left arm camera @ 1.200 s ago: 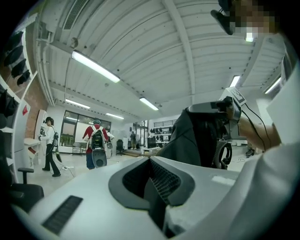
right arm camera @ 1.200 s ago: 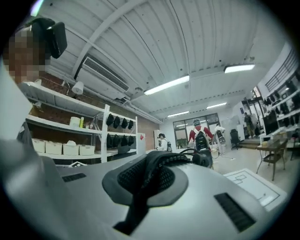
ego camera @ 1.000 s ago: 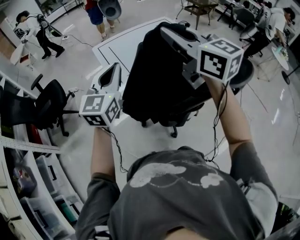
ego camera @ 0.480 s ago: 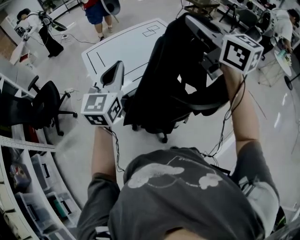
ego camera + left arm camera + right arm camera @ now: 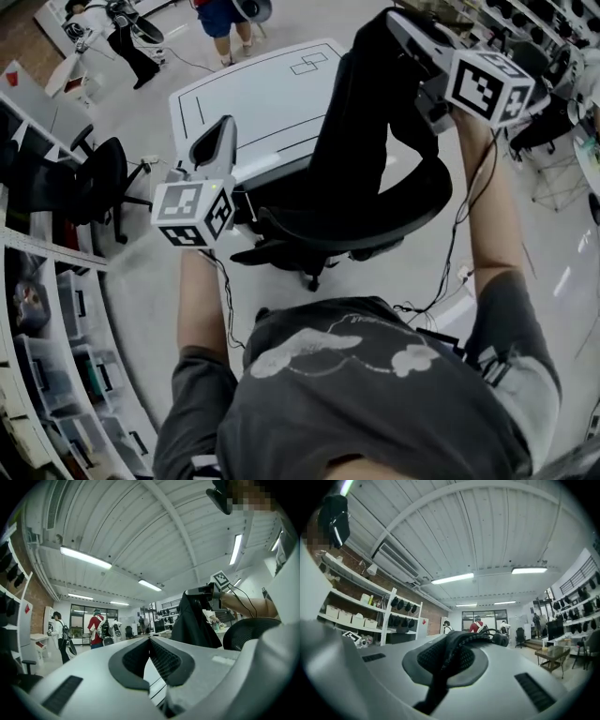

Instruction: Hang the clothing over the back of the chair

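Black clothing point(image 5: 370, 122) dangles from our right gripper point(image 5: 405, 28), whose jaws are pinched tight on a fold of it, high over the chair point(image 5: 412, 211). Our left gripper point(image 5: 220, 141) is out to the side with its jaws closed on nothing. Here's how we'd play it: bring the garment's middle across the top edge of the backrest and lower until fabric falls on both sides. Only then let go. The free left gripper could steady the hanging end so nothing slides off.
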The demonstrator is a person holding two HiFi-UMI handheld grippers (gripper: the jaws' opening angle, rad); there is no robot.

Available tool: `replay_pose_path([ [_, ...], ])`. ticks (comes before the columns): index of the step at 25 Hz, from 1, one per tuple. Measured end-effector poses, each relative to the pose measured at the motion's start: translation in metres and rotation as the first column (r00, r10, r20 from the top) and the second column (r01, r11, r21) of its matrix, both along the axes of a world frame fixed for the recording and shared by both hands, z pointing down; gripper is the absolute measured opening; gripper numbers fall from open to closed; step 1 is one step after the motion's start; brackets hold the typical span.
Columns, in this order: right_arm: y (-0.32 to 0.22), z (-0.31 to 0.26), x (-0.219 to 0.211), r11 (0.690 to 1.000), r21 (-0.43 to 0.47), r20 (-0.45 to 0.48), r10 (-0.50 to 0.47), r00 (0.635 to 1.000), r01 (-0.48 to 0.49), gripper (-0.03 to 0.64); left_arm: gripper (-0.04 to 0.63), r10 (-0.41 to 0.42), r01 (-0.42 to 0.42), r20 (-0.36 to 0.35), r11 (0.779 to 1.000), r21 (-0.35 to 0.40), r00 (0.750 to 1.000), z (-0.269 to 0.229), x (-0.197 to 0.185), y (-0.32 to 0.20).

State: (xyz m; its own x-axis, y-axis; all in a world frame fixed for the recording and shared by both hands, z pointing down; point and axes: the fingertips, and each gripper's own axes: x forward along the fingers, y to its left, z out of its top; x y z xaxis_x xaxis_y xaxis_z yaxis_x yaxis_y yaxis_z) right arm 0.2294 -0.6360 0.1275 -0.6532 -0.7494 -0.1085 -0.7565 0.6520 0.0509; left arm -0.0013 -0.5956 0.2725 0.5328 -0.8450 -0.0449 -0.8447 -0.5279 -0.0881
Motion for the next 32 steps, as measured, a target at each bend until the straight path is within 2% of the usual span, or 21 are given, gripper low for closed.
replay_pose_path([
  [2, 0.002, -0.006, 0.007, 0.999, 0.027, -0.027, -0.042, 0.999, 0.043, -0.008, 0.001, -0.033, 0.033, 0.007, 0.999, 0.012, 0.999, -0.006, 0.011, 0.006],
  [6, 0.014, -0.009, -0.011, 0.986, 0.041, -0.039, -0.161, 0.986, 0.163, -0.007, 0.000, -0.078, 0.078, 0.021, 0.997, 0.011, 0.997, -0.017, 0.023, 0.019],
  [12, 0.029, -0.003, -0.025, 0.961, 0.039, 0.044, -0.276, 0.960, 0.275, -0.008, 0.001, -0.105, 0.104, 0.053, 0.994, 0.020, 0.993, -0.011, 0.033, 0.035],
  [16, 0.054, 0.002, -0.035, 0.934, 0.047, 0.074, -0.357, 0.931, 0.354, -0.008, 0.000, -0.137, 0.135, 0.046, 0.990, 0.032, 0.990, -0.004, 0.027, 0.048],
  [24, 0.097, 0.023, -0.068, 0.907, 0.010, 0.065, -0.420, 0.905, 0.420, -0.008, 0.000, -0.161, 0.160, 0.018, 0.987, 0.022, 0.987, 0.003, 0.010, 0.084],
  [28, 0.147, 0.016, -0.089, 0.887, 0.060, 0.020, -0.461, 0.887, 0.459, -0.008, 0.000, -0.166, 0.165, 0.007, 0.986, 0.010, 0.986, 0.007, 0.004, 0.125],
  [32, 0.192, 0.007, -0.091, 0.892, 0.095, 0.003, -0.445, 0.895, 0.443, -0.008, 0.000, -0.174, 0.174, -0.011, 0.985, -0.007, 0.985, 0.008, -0.005, 0.169],
])
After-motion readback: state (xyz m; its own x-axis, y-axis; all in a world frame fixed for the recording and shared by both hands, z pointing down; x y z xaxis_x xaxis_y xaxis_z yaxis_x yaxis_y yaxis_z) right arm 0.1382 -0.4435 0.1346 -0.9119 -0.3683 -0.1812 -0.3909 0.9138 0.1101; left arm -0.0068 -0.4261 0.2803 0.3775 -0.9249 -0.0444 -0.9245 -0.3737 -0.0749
